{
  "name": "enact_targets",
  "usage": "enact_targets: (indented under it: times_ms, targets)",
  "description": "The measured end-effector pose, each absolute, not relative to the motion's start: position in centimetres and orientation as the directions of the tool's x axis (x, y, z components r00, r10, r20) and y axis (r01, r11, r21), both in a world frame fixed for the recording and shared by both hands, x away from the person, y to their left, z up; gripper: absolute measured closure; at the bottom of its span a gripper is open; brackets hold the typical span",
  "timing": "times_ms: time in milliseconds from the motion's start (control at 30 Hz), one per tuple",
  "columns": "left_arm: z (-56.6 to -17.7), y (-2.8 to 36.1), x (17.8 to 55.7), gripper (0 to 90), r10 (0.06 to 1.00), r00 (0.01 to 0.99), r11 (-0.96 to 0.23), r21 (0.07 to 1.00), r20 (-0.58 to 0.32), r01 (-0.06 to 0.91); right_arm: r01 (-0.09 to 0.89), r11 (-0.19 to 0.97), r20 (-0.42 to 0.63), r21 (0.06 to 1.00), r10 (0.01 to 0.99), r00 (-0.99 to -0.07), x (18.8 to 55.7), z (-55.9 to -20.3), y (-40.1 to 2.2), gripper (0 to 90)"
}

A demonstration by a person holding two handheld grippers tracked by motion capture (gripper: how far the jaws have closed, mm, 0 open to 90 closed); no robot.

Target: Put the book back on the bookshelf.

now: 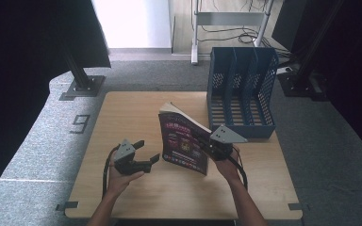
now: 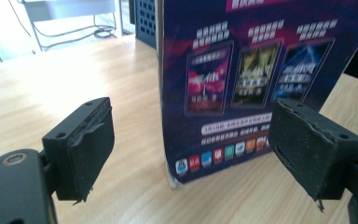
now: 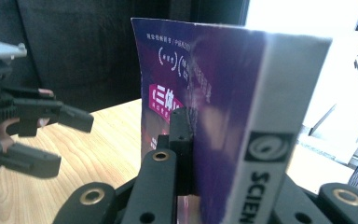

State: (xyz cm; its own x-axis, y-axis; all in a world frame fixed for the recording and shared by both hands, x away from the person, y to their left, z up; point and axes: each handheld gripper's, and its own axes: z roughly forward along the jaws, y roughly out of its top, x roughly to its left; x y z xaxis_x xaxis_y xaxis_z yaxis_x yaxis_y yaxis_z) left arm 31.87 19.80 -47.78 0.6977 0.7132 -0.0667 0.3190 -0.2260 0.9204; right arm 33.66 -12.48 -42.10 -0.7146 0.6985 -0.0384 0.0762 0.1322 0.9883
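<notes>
Standing upright on the pale wooden table (image 1: 136, 202), the thick purple-covered paperback book (image 1: 183, 141) is clamped by the right gripper (image 1: 206, 142); the left gripper (image 1: 147, 151) gapes wide beside it.

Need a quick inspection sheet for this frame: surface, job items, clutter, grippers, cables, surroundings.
Surface: wooden table, bare around the work.
Job's things: purple book standing upright on its lower edge, mid-table; blue file rack at the far right corner, slots look empty.
Clutter: nothing seen.
Grippers: right gripper shut on the book near its spine; left gripper open, beside the book's cover, not touching.
Cables: black cable trailing from the left gripper; loose cables on the floor beyond.
Surroundings: grey carpet, dark curtains, metal stand base.
</notes>
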Motion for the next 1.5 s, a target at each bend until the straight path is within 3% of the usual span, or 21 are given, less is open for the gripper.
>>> enact_targets:
  times_ms: [467,1500]
  targets:
    - [-49.0,20.1,31.4,14.5,0.726,0.684,-0.23,0.909,-0.077,0.347,0.097,0.097,-0.002,0.991,0.716,-0.698,33.5,-41.9,-12.2,81.4]
    - [-49.6,21.1,31.0,14.9,0.752,0.65,-0.203,0.898,-0.112,0.39,0.044,0.037,0.002,0.998,0.743,-0.669,32.9,-40.1,-12.2,81.6]
